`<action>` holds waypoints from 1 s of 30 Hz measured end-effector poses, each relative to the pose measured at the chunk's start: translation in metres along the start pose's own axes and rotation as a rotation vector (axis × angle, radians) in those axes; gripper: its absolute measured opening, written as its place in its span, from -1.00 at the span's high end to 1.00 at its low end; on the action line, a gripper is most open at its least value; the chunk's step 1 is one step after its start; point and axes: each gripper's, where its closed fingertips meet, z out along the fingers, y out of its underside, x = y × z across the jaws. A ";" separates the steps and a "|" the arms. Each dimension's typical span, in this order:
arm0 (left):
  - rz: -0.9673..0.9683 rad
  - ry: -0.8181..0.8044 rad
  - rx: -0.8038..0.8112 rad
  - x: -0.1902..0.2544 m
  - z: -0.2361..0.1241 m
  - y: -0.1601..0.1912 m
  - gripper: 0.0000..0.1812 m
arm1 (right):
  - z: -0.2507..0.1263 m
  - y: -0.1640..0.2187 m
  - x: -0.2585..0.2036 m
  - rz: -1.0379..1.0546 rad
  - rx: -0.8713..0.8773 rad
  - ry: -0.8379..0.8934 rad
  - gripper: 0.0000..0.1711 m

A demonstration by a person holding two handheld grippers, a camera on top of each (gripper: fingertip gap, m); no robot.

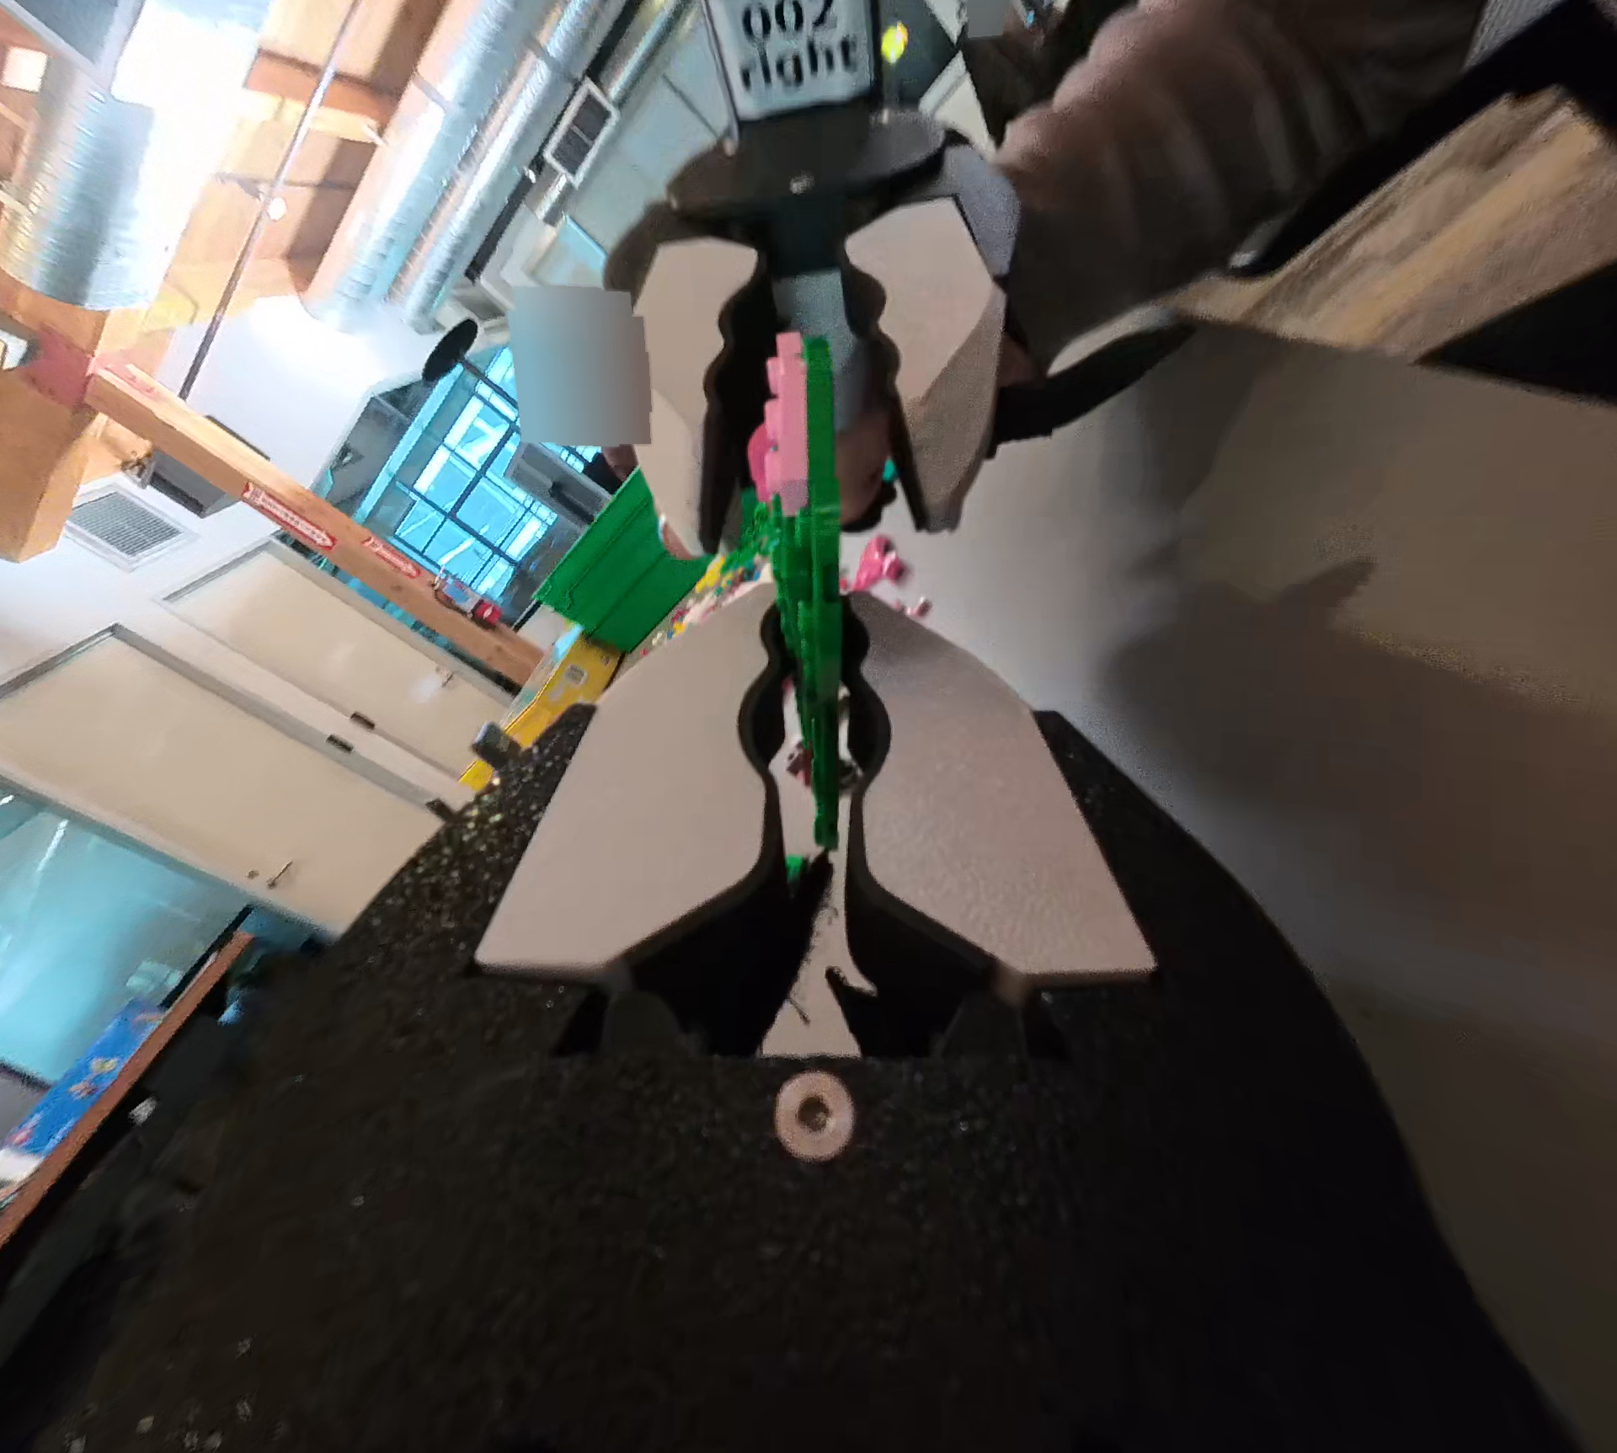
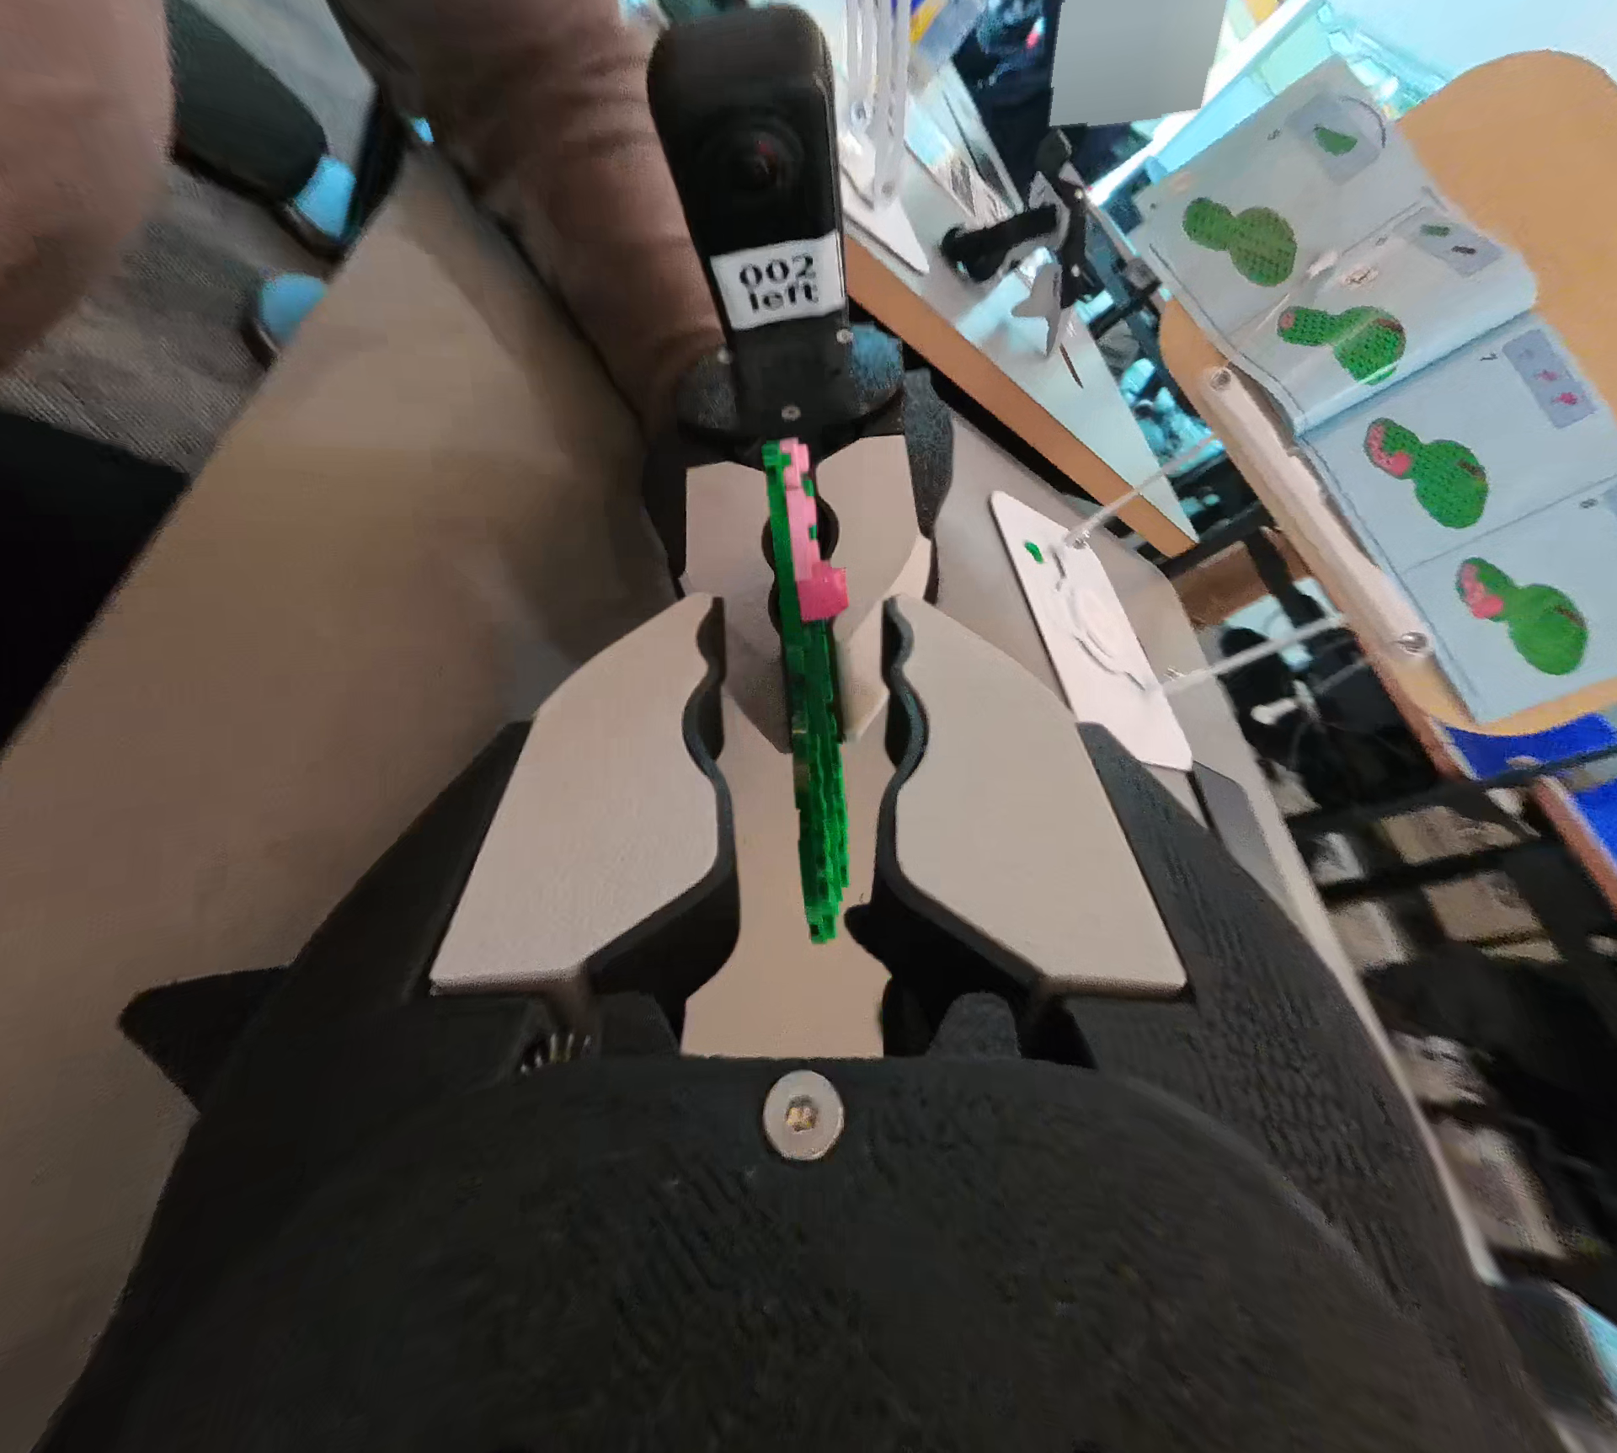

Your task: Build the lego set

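Observation:
A green Lego plate (image 1: 818,711) with pink bricks (image 1: 783,431) on one face is held edge-on in the air between the two grippers, which face each other. My left gripper (image 1: 809,606) is shut on the plate's near end. The right gripper (image 1: 814,527) shows at the top, its jaws apart around the pink end. In the right wrist view the plate (image 2: 818,798) runs between my right gripper's (image 2: 801,610) fingers with gaps on both sides. The left gripper (image 2: 818,737) clamps the plate's far part beside the pink bricks (image 2: 814,562).
A beige table (image 1: 1312,623) lies below with loose pink pieces (image 1: 875,562). A green bin (image 1: 612,571) and a yellow box (image 1: 560,685) stand behind. An instruction booklet (image 2: 1400,405) on a clear stand (image 2: 1094,623) is at the right. A person's sleeves (image 2: 481,11) hold both grippers.

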 end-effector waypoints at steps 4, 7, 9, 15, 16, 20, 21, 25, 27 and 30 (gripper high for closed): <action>-0.064 0.018 0.062 0.000 -0.003 -0.009 0.91 | 0.003 -0.012 0.001 0.052 0.087 -0.021 0.62; -0.068 0.028 0.068 0.001 -0.004 -0.010 0.91 | 0.009 -0.010 -0.004 0.017 0.062 -0.048 0.69; -0.059 0.042 0.063 0.004 -0.003 -0.010 0.91 | 0.009 -0.010 -0.003 0.008 0.069 -0.049 0.75; -0.093 0.091 0.082 0.011 -0.003 -0.015 0.91 | 0.000 -0.021 -0.008 0.114 0.186 -0.133 0.84; -0.098 0.099 0.087 0.012 -0.003 -0.016 0.91 | -0.002 -0.024 -0.009 0.129 0.213 -0.146 0.84; -0.100 0.105 0.094 0.014 -0.003 -0.019 0.91 | -0.006 -0.030 -0.010 0.168 0.281 -0.174 0.85; -0.099 0.107 0.093 0.015 -0.002 -0.019 0.91 | -0.006 -0.030 -0.010 0.169 0.282 -0.178 0.85; -0.102 0.108 0.091 0.015 -0.002 -0.018 0.91 | -0.005 -0.030 -0.010 0.163 0.279 -0.179 0.85; -0.105 0.110 0.088 0.015 -0.002 -0.018 0.90 | -0.005 -0.029 -0.010 0.150 0.271 -0.174 0.85; -0.112 0.114 0.087 0.016 -0.002 -0.017 0.91 | -0.004 -0.027 -0.010 0.124 0.251 -0.165 0.84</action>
